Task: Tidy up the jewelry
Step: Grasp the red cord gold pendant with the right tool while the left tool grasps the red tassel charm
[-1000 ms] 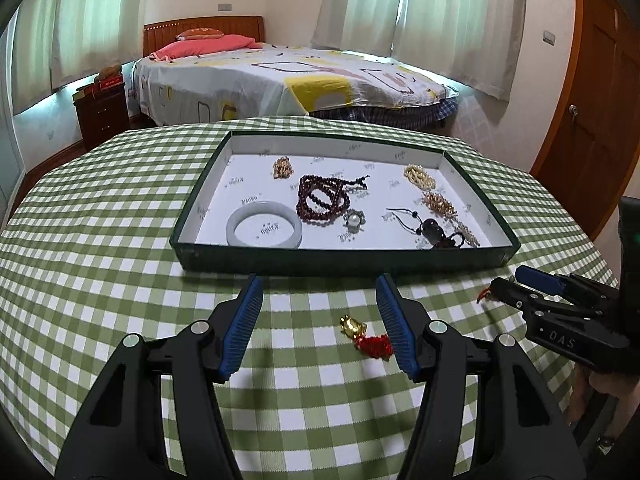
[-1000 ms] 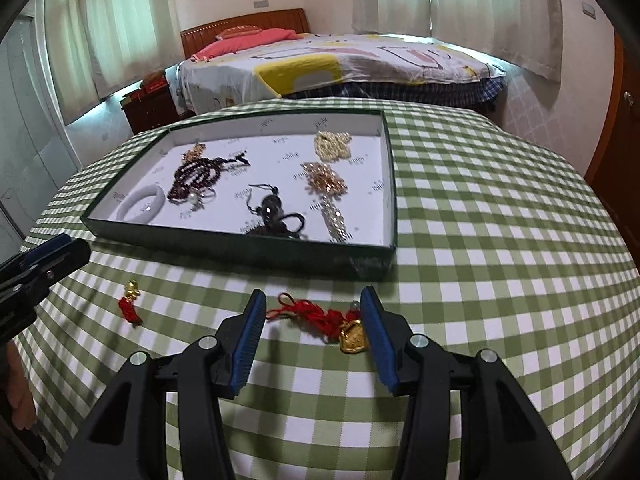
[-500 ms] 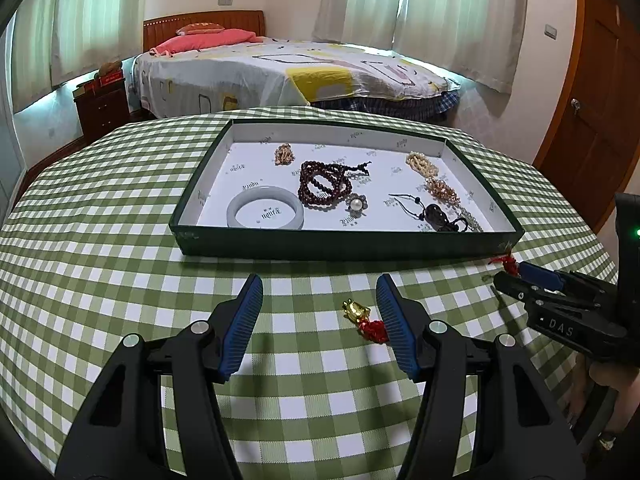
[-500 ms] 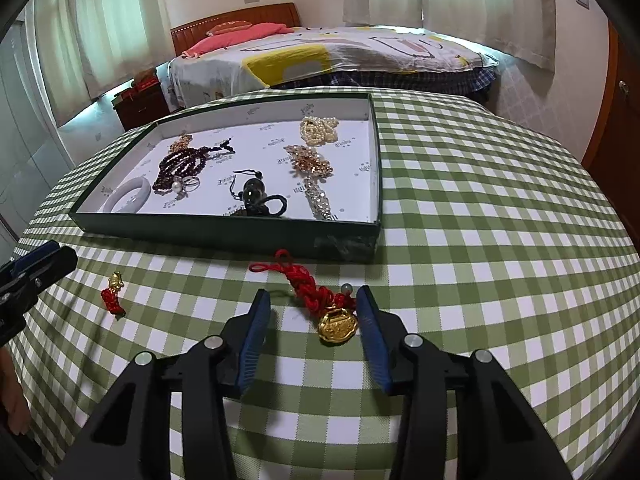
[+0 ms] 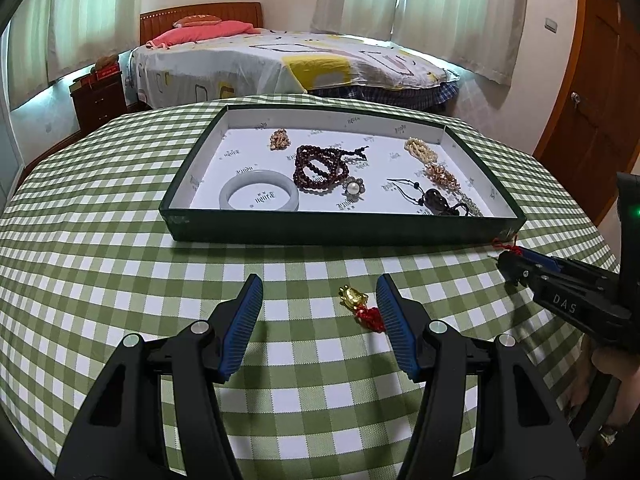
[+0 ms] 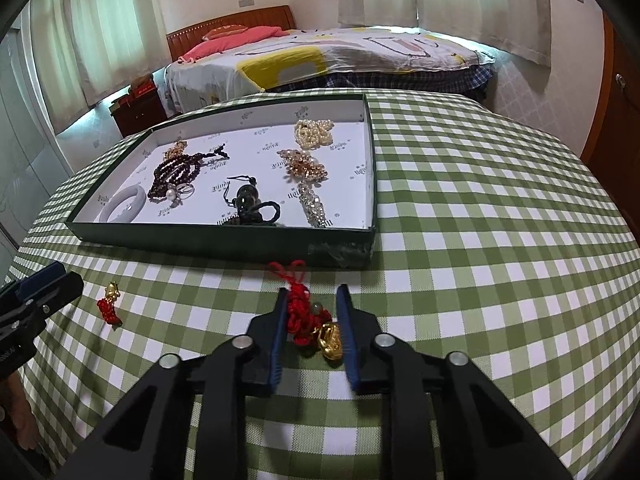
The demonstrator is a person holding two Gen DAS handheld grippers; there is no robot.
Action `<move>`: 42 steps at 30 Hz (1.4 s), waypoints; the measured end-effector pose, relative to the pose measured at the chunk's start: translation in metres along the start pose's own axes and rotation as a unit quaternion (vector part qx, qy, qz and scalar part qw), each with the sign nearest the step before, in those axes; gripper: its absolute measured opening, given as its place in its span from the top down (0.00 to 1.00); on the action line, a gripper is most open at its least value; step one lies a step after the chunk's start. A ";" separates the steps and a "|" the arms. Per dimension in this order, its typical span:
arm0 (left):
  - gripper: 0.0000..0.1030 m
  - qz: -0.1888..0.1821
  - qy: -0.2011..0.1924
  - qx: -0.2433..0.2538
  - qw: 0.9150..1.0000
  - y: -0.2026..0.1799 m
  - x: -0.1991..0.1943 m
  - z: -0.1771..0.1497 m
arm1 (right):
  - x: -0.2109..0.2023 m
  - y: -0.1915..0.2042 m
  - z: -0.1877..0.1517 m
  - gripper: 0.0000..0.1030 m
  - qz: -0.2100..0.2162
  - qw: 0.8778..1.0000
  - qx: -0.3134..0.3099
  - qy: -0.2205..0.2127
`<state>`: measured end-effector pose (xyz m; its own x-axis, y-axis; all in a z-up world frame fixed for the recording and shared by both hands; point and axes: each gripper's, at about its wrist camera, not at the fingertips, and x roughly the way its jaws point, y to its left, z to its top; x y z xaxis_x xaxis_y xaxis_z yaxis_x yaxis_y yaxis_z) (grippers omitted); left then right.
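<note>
While my right gripper [image 6: 311, 330] stood with its fingers well apart a second ago, with the red knotted charm [image 6: 301, 316] loose between them, they have now drawn in and pinch it: the left pad presses the red knot, the right pad the gold pendant [image 6: 331, 340]. The charm's loop lies on the tabletop [image 6: 480, 240], just short of the near right corner of the green tray [image 6: 224, 246]. My left gripper [image 5: 320, 308] keeps its fingers spread, holding nothing; the small gold-and-red charm [image 5: 362, 306] lies on the cloth between them, close to the right finger, where earlier it sat nearer the middle. Bangle [image 5: 259, 197] and dark beads [image 5: 318, 166] rest inside the tray.
</note>
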<state>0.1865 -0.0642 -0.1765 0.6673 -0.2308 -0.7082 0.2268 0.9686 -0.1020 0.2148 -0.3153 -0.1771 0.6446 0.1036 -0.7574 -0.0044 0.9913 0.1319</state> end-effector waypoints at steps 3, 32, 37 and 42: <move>0.44 -0.001 0.001 0.002 1.000 -0.002 0.001 -0.001 | -0.002 0.002 0.000 0.85 -0.003 1.000 -0.003 -0.003; 0.57 -0.017 0.039 0.021 0.999 -0.021 0.022 -0.011 | -0.010 0.010 -0.009 0.86 0.025 1.000 0.000 -0.007; 0.73 -0.029 0.041 0.028 0.998 -0.022 0.020 -0.015 | -0.010 0.012 -0.008 0.86 0.025 1.000 -0.002 -0.007; 0.83 -0.040 0.041 0.030 0.998 -0.022 0.018 -0.016 | -0.011 0.014 -0.009 0.86 0.025 1.000 -0.005 -0.007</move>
<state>0.1821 -0.0884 -0.1986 0.5854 -0.2970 -0.7544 0.3214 0.9393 -0.1204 0.2010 -0.3023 -0.1727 0.6538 0.1514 -0.7414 -0.0440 0.9857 0.1625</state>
